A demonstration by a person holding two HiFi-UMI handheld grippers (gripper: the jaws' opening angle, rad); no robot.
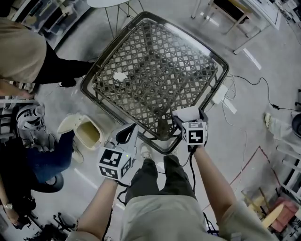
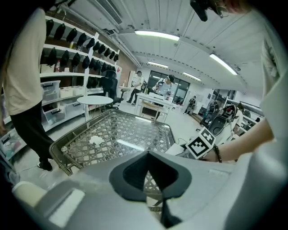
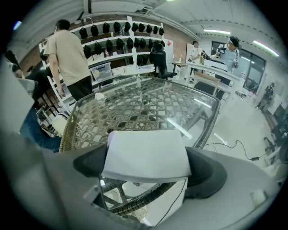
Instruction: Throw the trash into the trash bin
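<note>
A crumpled white paper (image 1: 120, 76) lies on the glass top of a wicker table (image 1: 155, 70); it also shows in the left gripper view (image 2: 96, 140) and the right gripper view (image 3: 99, 95). A cream trash bin (image 1: 100, 133) stands on the floor left of the table's near corner. My left gripper (image 1: 126, 135) hangs beside that corner, close to the bin, its jaws shut with nothing in them (image 2: 147, 155). My right gripper (image 1: 188, 117) is over the table's near edge, shut on a flat white box (image 3: 146, 152) that spans from pad to pad.
One person in a beige top (image 1: 19, 52) stands left of the table and another in blue jeans (image 1: 47, 160) sits by the bin. A power strip (image 1: 220, 94) and cables (image 1: 249, 82) lie on the floor at the right. A round white table (image 1: 108, 4) stands beyond.
</note>
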